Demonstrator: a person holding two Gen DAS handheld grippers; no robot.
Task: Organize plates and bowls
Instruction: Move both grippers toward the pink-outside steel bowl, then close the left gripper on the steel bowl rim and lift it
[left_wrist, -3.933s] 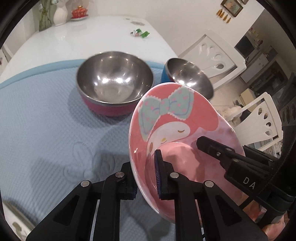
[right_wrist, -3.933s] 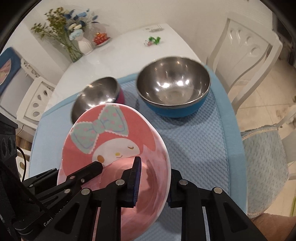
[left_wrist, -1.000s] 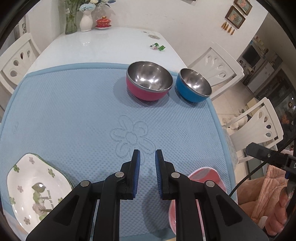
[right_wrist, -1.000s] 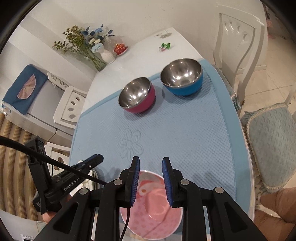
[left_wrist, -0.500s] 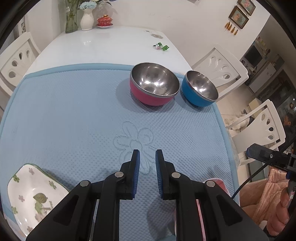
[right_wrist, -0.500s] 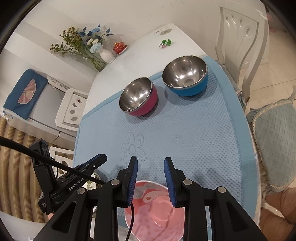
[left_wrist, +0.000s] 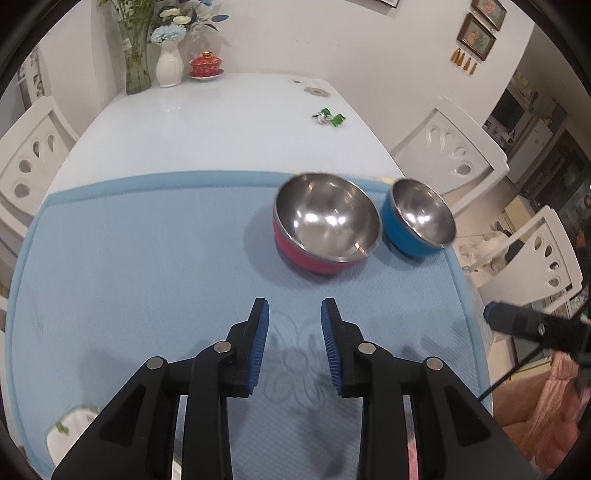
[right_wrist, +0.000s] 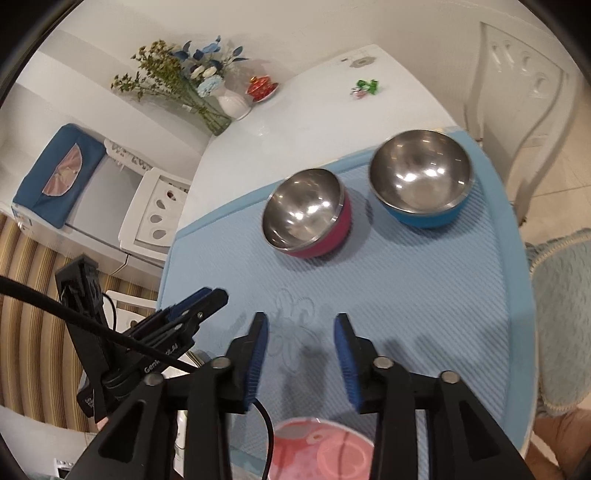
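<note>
Now that both bowls loom nearer, your left gripper (left_wrist: 294, 343) and right gripper (right_wrist: 302, 354) are opening, empty, toward the pink bowl (left_wrist: 325, 230) and blue bowl (right_wrist: 421, 179) at the mat's (left_wrist: 129, 258) far right corner.

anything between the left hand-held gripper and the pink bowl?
Nothing visible. Only bare blue mat lies between the left hand-held gripper and the pink bowl. Its jaws are opening, with nothing between them. The blue bowl sits to the pink bowl's right, off that line.
</note>
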